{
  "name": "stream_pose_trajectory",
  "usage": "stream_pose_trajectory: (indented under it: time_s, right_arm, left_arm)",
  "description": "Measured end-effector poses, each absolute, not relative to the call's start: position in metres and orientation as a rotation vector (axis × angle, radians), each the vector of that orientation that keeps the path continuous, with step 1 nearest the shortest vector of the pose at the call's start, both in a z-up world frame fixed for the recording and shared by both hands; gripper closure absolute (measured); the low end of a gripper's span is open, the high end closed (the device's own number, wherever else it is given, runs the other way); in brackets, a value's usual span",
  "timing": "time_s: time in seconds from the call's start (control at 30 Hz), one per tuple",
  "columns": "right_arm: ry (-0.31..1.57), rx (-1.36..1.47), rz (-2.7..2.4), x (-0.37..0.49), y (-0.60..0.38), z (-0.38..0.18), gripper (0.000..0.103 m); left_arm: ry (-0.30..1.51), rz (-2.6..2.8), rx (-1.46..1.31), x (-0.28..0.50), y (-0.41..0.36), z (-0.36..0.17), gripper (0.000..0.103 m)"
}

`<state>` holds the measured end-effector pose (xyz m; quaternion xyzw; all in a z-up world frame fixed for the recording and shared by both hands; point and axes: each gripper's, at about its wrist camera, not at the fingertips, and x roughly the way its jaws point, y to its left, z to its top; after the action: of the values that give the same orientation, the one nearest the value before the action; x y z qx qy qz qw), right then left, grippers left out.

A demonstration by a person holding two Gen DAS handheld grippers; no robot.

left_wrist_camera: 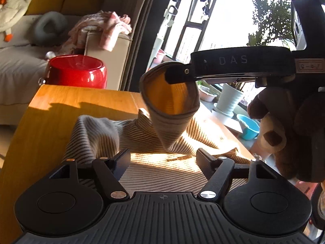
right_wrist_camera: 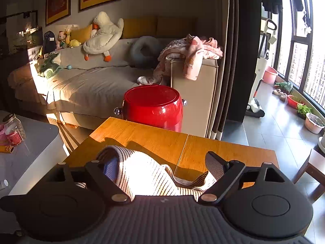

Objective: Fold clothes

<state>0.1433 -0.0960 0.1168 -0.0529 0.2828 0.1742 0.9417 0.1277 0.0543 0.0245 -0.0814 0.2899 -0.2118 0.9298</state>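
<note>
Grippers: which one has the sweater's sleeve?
The right gripper: its fingers sit inside the sleeve cuff, raised above the table. The left gripper is open over the sweater, gripping nothing.

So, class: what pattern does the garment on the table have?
Thin dark and pale stripes on the garment, clearest in the left wrist view.

The striped sweater [left_wrist_camera: 162,168] shows fine dark lines on cream with a plain taupe cuff [left_wrist_camera: 169,93], lying on an orange-brown wooden bench [right_wrist_camera: 154,138] beside a glossy red stool [right_wrist_camera: 153,106], while both grippers' fingers [left_wrist_camera: 121,158] are black.
</note>
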Motion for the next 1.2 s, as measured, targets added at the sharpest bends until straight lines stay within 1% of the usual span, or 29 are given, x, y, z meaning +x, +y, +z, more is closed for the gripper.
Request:
stream_pose_trajectory:
  time_s: [0.07,0.17,0.23,0.3,0.4,0.47,0.53,0.6,0.67,0.83,0.9,0.97,1.03,1.07,1.1,1.2]
  right_arm:
    - [0.584,-0.117,0.361,0.143,-0.094,0.115,0.015]
    - [0.578,-0.124,0.358,0.137,-0.097,0.118,0.015]
    - [0.559,-0.131,0.359,0.131,-0.102,0.123,0.012]
    - [0.519,-0.140,0.366,0.122,-0.108,0.130,0.004]
    - [0.453,-0.138,0.368,0.111,-0.121,0.136,0.004]
    - [0.444,-0.121,0.334,0.112,-0.131,0.131,0.004]
    - [0.460,-0.097,0.286,0.117,-0.143,0.120,0.012]
    - [0.536,-0.069,0.258,0.127,-0.154,0.100,0.039]
    - [0.609,-0.054,0.220,0.136,-0.164,0.077,0.047]
    - [0.797,-0.003,0.062,0.153,-0.194,0.015,0.046]
    - [0.808,0.051,0.051,0.154,-0.205,0.004,0.039]
    - [0.800,0.055,0.055,0.152,-0.207,0.004,0.039]
    - [0.763,0.013,0.066,0.146,-0.201,0.010,0.042]
    - [0.734,-0.011,0.072,0.143,-0.198,0.015,0.049]
    - [0.707,-0.032,0.080,0.141,-0.195,0.020,0.054]
    - [0.697,-0.047,0.098,0.142,-0.194,0.024,0.055]
  left_arm:
    - [0.607,-0.407,-0.155,0.143,0.047,0.021,0.058]
    - [0.610,-0.363,-0.157,0.160,0.049,0.017,0.067]
    - [0.609,-0.319,-0.157,0.167,0.056,0.015,0.071]
    - [0.617,-0.277,-0.176,0.170,0.069,0.014,0.071]
    - [0.614,-0.236,-0.203,0.170,0.089,0.016,0.071]
    - [0.604,-0.218,-0.214,0.166,0.100,0.021,0.071]
    - [0.593,-0.197,-0.222,0.163,0.110,0.025,0.071]
    - [0.576,-0.166,-0.220,0.159,0.119,0.031,0.070]
    - [0.559,-0.134,-0.221,0.155,0.128,0.037,0.069]
    - [0.537,-0.140,-0.252,0.146,0.138,0.051,0.065]
    - [0.538,-0.204,-0.255,0.142,0.127,0.054,0.061]
    - [0.553,-0.296,-0.264,0.142,0.111,0.053,0.058]
    - [0.573,-0.380,-0.274,0.144,0.093,0.048,0.056]
    - [0.584,-0.416,-0.276,0.147,0.084,0.044,0.056]
    - [0.595,-0.444,-0.273,0.149,0.076,0.039,0.056]
    - [0.662,-0.439,-0.238,0.161,0.062,0.016,0.055]
